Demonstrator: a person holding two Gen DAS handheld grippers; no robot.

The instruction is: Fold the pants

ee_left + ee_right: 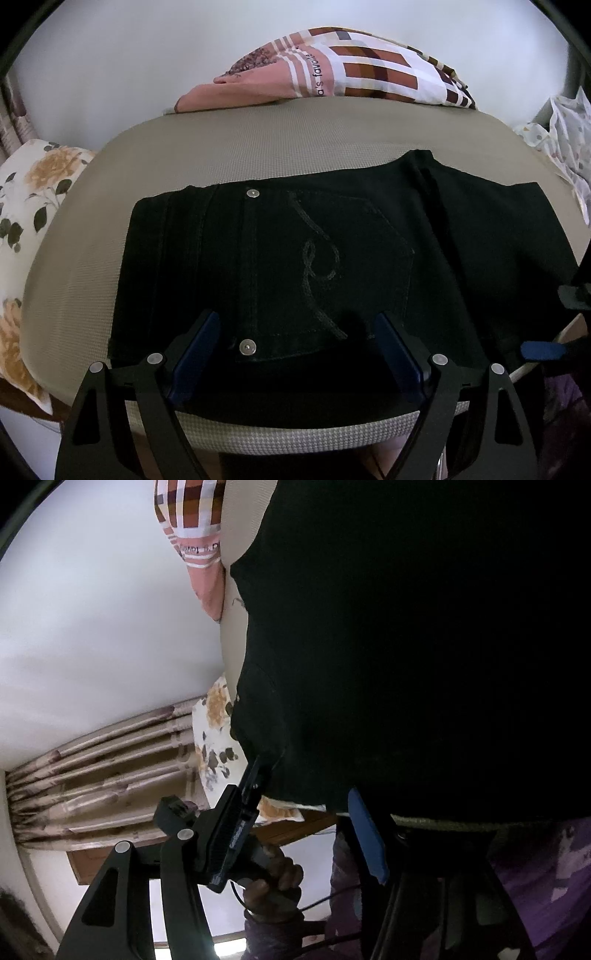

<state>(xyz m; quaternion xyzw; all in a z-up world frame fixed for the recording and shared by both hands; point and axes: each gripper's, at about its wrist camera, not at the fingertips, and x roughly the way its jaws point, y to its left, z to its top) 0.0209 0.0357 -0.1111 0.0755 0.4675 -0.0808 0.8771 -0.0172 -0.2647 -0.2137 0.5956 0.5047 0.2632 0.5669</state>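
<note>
Black pants [295,258] lie folded flat on a grey-beige padded surface [221,147], back pocket with stitched loop facing up. My left gripper [295,332] is open, its blue-padded fingers [199,350] resting on the near edge of the pants either side of a rivet. The right gripper's blue tip [543,350] shows at the right edge of the left wrist view. In the right wrist view the pants [406,646] fill the frame. My right gripper [306,812] is tilted sideways and open at their edge. The left gripper [240,812] and the hand holding it show there too.
A checked and pink folded blanket [332,70] lies at the far edge of the surface. A floral pillow [33,206] sits at the left, a patterned cloth [561,147] at the right. A curtain [103,768] hangs by the white wall. The person's purple clothing [535,886] is close.
</note>
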